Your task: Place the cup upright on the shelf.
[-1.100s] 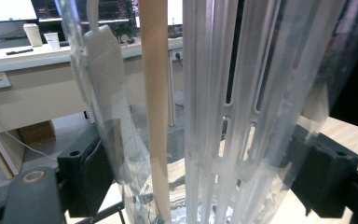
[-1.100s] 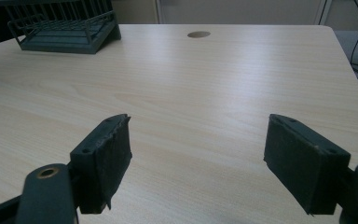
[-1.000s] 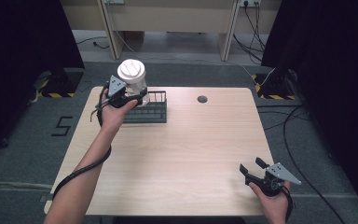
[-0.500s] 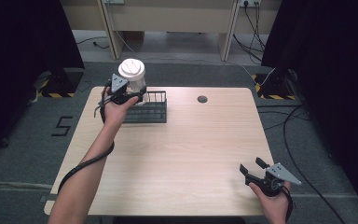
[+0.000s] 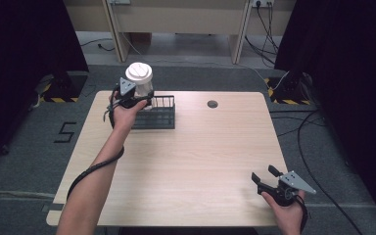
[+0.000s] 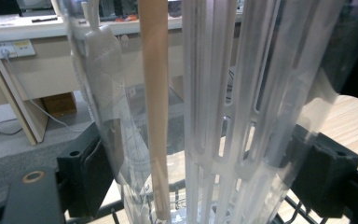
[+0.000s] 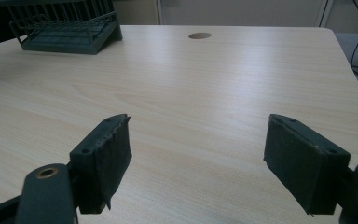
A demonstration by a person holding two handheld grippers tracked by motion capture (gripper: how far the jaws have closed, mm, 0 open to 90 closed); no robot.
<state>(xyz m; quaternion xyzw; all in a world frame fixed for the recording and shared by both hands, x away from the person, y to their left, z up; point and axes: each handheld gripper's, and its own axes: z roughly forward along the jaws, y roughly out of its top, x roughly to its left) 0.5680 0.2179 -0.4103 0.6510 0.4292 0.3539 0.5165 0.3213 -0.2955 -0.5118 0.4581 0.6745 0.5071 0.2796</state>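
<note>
A clear plastic container (image 5: 139, 73) with a white lid is held upright above the left end of a dark wire rack (image 5: 159, 117) at the table's back left. My left gripper (image 5: 138, 94) is shut on its lower part. In the left gripper view the container (image 6: 214, 93) stands between both jaws of my left gripper (image 6: 200, 172); inside it are a tan stick (image 6: 154, 93) and several white plastic utensils. My right gripper (image 5: 263, 174) stands open near the front right corner, low over the bare wood, and nothing lies between the jaws of the right gripper (image 7: 198, 163).
The light wooden table (image 5: 200, 156) has a round cable hole (image 5: 212, 104) near its back edge. The rack (image 7: 65, 32) lies far across from my right gripper. Dark curtains flank the table, with cables on the floor at the right.
</note>
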